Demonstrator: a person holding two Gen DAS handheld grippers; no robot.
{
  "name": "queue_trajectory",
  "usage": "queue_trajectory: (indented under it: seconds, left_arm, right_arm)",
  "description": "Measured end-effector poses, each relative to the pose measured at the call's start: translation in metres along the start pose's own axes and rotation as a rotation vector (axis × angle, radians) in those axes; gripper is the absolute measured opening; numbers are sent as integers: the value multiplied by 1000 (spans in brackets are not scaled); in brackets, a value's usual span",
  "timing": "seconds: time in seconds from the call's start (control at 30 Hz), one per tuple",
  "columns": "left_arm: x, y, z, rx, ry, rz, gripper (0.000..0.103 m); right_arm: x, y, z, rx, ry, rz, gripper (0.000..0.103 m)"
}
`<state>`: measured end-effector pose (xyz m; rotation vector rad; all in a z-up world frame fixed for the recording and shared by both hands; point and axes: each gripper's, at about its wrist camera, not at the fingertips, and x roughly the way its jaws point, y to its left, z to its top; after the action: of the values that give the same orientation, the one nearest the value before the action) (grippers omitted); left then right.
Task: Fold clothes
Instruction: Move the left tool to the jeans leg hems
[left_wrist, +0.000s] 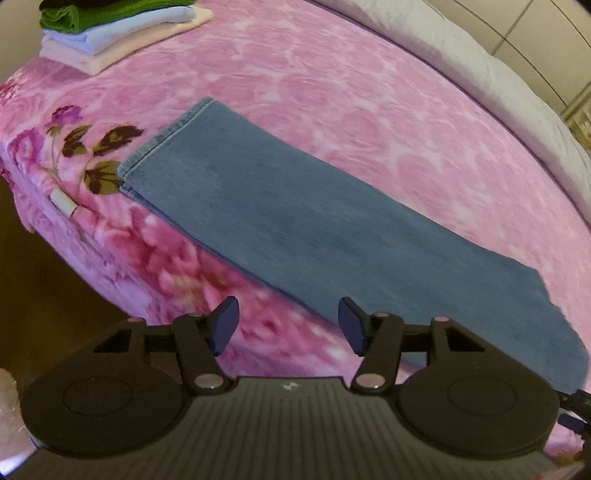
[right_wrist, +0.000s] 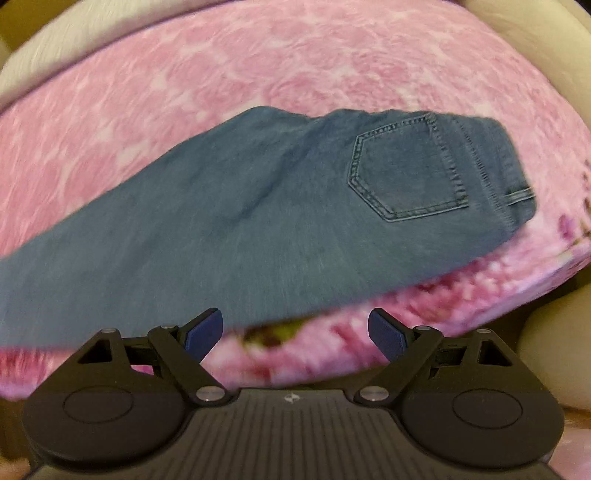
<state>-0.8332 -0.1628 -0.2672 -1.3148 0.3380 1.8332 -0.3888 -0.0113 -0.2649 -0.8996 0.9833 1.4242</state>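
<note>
A pair of blue jeans (left_wrist: 295, 229) lies flat along the near side of a bed, folded lengthwise with one leg on the other. The leg hems sit at the far left in the left wrist view. In the right wrist view the jeans (right_wrist: 229, 229) show the seat end, with a stitched back pocket (right_wrist: 406, 173) facing up. My left gripper (left_wrist: 289, 325) hovers open over the near edge of the legs, nothing between its pads. My right gripper (right_wrist: 295, 332) is open too, just off the jeans' near edge, holding nothing.
A pink floral blanket (left_wrist: 332, 96) covers the bed and drapes over its near side. A stack of folded clothes (left_wrist: 110, 33), green on white and cream, sits at the far left corner. A white pillow (left_wrist: 498, 85) runs along the far side. Dark floor (left_wrist: 44, 273) lies at left.
</note>
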Motion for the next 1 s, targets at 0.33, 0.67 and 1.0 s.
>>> queue_trajectory:
  seconds: [0.33, 0.67, 1.0]
  left_arm:
    - [43, 72, -25, -105, -204, -199, 48]
    - [43, 165, -32, -461, -298, -403, 48]
    - [70, 183, -21, -604, -335, -415, 49]
  right_arm:
    - [34, -5, -55, 88, -356, 140, 88]
    - [-46, -24, -135, 224, -455, 65, 89]
    - [-40, -32, -135, 248, -429, 85, 89]
